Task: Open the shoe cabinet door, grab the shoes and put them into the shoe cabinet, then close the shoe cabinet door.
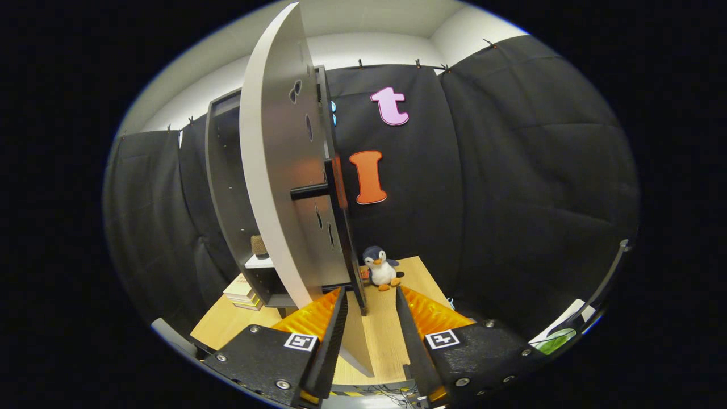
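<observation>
Fingers [370,295] spread open, gripping nothing. The door's [278,187] lower edge sits in the gap between them, not pinched; whether the left finger touches it is unclear. The door is swung open, seen almost edge-on, its handle [309,191] sticking out toward the wall. Cabinet [224,187] stands behind the door near the bench's [380,335] left edge, its interior open. A small brown thing [259,245] sits on its inner shelf, too small to identify. Books [243,291] are stacked at the cabinet's foot. Penguin toy [380,268] stands upright at the bench's far edge, beyond the fingers, apart from the door.
</observation>
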`<state>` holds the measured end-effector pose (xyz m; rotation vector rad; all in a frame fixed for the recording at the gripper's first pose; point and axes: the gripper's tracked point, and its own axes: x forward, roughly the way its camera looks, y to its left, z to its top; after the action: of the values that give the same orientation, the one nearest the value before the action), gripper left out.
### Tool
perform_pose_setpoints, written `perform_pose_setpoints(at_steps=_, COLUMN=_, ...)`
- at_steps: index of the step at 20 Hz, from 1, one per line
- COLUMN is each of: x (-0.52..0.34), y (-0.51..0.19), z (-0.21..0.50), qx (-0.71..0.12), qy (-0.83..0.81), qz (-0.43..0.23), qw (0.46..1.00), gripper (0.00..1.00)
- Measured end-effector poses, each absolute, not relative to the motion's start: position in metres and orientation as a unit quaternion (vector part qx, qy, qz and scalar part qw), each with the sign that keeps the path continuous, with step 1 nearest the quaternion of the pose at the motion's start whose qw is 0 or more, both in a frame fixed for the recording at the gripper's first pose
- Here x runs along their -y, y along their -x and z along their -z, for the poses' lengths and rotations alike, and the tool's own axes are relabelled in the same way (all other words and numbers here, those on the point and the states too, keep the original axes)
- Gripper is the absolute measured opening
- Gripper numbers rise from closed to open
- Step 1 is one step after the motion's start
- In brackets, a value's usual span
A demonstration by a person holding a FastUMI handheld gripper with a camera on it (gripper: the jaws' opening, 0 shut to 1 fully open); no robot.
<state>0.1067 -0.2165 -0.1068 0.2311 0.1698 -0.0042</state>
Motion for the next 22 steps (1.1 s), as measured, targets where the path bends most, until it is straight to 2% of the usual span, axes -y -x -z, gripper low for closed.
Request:
perform_pose_setpoints(at_steps=7, x=0.207, y=-0.108, z=0.101, qx=-0.074, qy=-0.074, qz=0.003, qw=0.995, gripper=0.55)
perform_pose_setpoints(at_steps=19, x=0.093, y=-0.119, z=0.092, qx=-0.061, qy=-0.092, qz=-0.134, qw=0.985, gripper=0.56)
perform_pose_setpoints(at_steps=22, x=0.071, y=-0.126, z=0.088, qx=-0.058, qy=-0.094, qz=-0.162, qw=0.981, gripper=0.64)
